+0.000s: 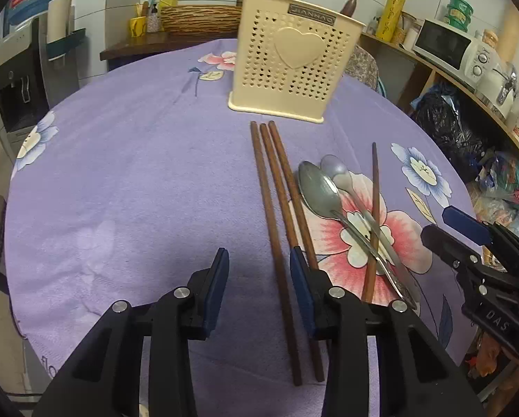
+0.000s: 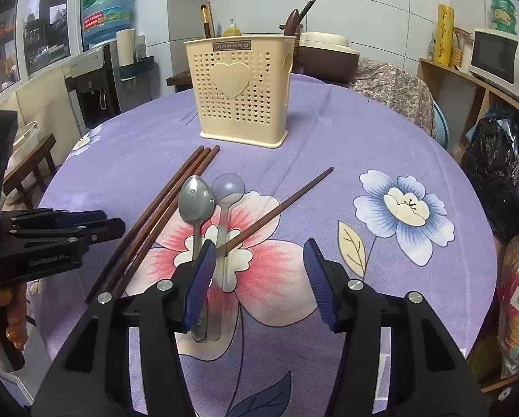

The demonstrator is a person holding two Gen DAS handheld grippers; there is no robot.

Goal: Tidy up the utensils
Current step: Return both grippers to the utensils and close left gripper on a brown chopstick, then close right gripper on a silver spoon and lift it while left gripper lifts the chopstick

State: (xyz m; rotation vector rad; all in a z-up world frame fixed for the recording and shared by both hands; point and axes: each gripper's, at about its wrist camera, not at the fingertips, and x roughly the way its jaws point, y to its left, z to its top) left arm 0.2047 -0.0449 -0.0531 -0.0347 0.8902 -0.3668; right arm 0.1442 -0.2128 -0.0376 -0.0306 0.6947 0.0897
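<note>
Utensils lie on a round table covered by a purple flowered cloth (image 1: 120, 180), with a cream holder (image 1: 294, 59) standing upright at twelve o'clock of them, well apart from their tips. It has heart-shaped holes.

Going left to right in the left wrist view: three brown chopsticks (image 1: 276, 229) lie side by side, touching one another, running from twelve to six o'clock. Just beside them, at three o'clock, a metal spoon (image 1: 320, 191) lies with its bowl facing up and toward the holder. A pale spoon (image 1: 339, 173) lies against it. A fourth chopstick (image 1: 373, 222) lies across both spoon handles.

The left gripper (image 1: 259, 260) hovers low over the cloth at six o'clock. Its blue fingers are partly apart, straddling the leftmost chopsticks without pressing on them; it holds nothing.

The right gripper (image 2: 257, 253) sits at four o'clock of the spoons. Its fingers are about half open and hold nothing; the left finger (image 2: 200, 281) overlaps the spoon handles, and whether it touches them I cannot tell.
</note>
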